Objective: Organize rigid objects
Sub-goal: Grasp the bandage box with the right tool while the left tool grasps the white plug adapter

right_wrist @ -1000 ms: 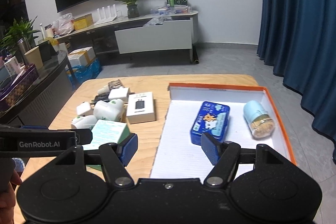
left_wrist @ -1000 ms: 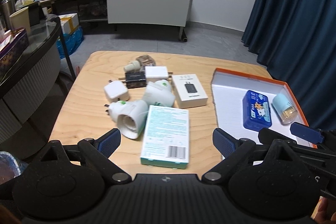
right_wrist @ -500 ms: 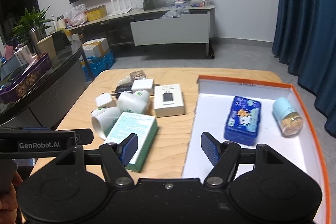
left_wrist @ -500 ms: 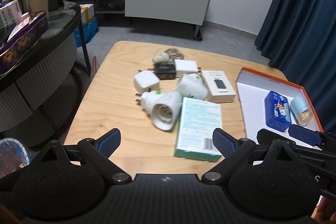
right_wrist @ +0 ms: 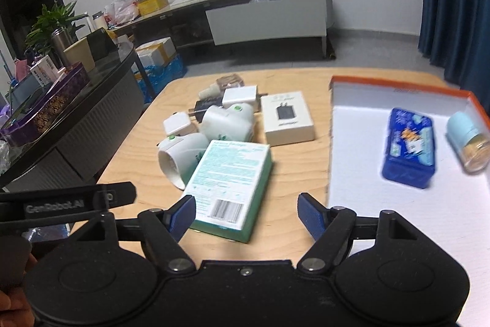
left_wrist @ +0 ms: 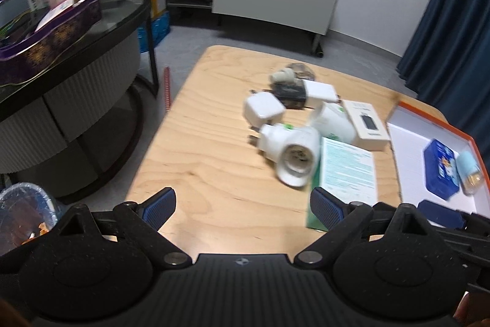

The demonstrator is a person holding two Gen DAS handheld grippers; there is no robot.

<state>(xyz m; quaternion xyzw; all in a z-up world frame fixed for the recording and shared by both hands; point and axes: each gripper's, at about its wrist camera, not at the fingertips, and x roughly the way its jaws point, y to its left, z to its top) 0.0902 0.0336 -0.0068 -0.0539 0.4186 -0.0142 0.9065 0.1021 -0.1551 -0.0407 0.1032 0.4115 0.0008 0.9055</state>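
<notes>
A light wooden table [right_wrist: 294,180] is being viewed from above by both grippers. Ahead and to the right of the right gripper [right_wrist: 246,212], a shallow white tray with an orange rim [right_wrist: 398,88] is lying on the table; inside it a blue tin [right_wrist: 408,147] and a pale blue-capped jar [right_wrist: 467,141] on its side are being kept just apart. Directly ahead of that gripper, partly between its spread blue pads, a flat green-and-white box [right_wrist: 229,180] with a barcode is lying untouched; the jaws have just been opening and are standing wide. Beyond it, white plug adapters [right_wrist: 228,123] and a white charger box [right_wrist: 288,117] are clustered. The left gripper [left_wrist: 243,209] is being held wide over bare wood, nothing between its pads, with the cluster ahead to its right.
</notes>
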